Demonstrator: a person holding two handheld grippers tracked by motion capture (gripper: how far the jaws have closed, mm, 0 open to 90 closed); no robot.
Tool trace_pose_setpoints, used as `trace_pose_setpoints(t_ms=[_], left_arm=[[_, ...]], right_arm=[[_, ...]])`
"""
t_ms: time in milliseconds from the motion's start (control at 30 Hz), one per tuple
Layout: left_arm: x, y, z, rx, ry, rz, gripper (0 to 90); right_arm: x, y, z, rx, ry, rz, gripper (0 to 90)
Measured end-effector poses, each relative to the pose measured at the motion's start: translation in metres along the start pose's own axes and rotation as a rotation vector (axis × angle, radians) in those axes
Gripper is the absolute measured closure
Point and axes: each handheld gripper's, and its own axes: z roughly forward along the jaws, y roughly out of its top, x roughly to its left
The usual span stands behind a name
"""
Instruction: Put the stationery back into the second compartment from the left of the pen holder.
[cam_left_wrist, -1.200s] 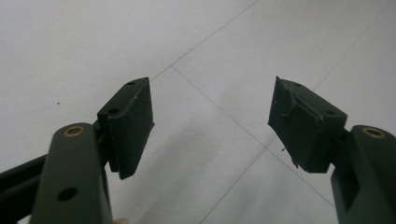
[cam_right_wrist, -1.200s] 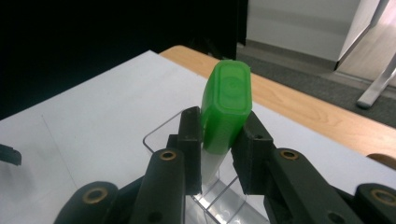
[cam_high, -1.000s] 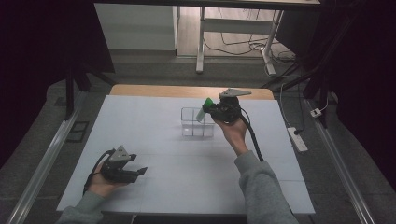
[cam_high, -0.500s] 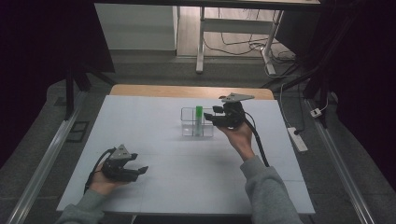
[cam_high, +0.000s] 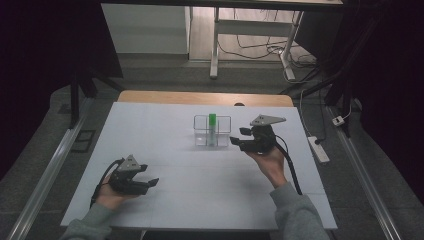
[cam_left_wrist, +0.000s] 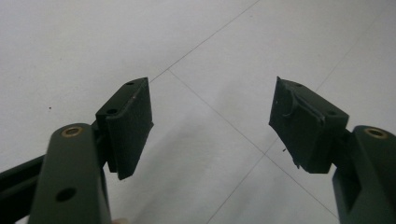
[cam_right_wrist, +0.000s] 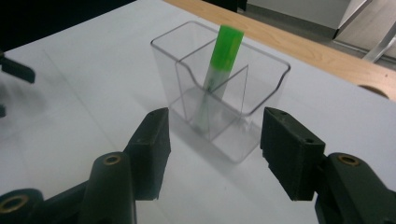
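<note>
marker (cam_high: 212, 127): green cap, pale body, standing in the clear holder (cam_high: 201, 136); looks light, stiff and a bit slick, so I'd guess it tips easily if nudged

high view: holder sits mid-table (cam_high: 165, 125) toward the far edge; right gripper (cam_high: 239, 138) just beside it on the right, jaws apart and empty, they've just been opening with nothing between them; left gripper (cam_high: 150, 183) well apart near the front left, resting low on the table

left gripper view: left gripper (cam_left_wrist: 212, 123) jaws wide apart; just bare table (cam_left_wrist: 84, 42) under them

right gripper view: right gripper (cam_right_wrist: 215, 149) spread, aimed at the holder (cam_right_wrist: 268, 86); marker (cam_right_wrist: 219, 70) leans in the middle compartment, cap poking above the rim

where to grab: I'd go for the cap or just below it, since that's the part clear of the walls; the thin plastic holder probably slides if bumped
</note>
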Motion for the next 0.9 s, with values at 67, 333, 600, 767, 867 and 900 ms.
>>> trace_pose_setpoints(t_ms=[67, 333, 600, 767, 867, 900], left_arm=[[0.0, 0.0, 0.0, 0.0, 0.001, 0.001, 29.5], [-0.001, 0.001, 0.0, -0.002, 0.001, 0.005, 29.4], [-0.002, 0.001, -0.001, -0.007, -0.001, 0.009, 29.4], [-0.002, 0.001, -0.001, -0.004, 0.001, 0.008, 29.4], [-0.001, 0.002, 0.0, -0.003, 0.002, 0.007, 29.4], [-0.001, 0.002, 0.0, -0.003, 0.002, 0.007, 29.4]], right_arm=[[0.002, -0.007, -0.007, 0.002, 0.004, 0.002, 41.6], [0.008, -0.041, -0.034, 0.042, 0.006, 0.0, 39.9], [0.006, -0.077, -0.058, 0.091, -0.025, -0.005, 38.5], [-0.002, -0.099, -0.068, 0.129, -0.053, -0.02, 37.6], [-0.006, -0.109, -0.072, 0.139, -0.059, -0.014, 37.0], [-0.007, -0.111, -0.073, 0.14, -0.058, -0.013, 36.8]])
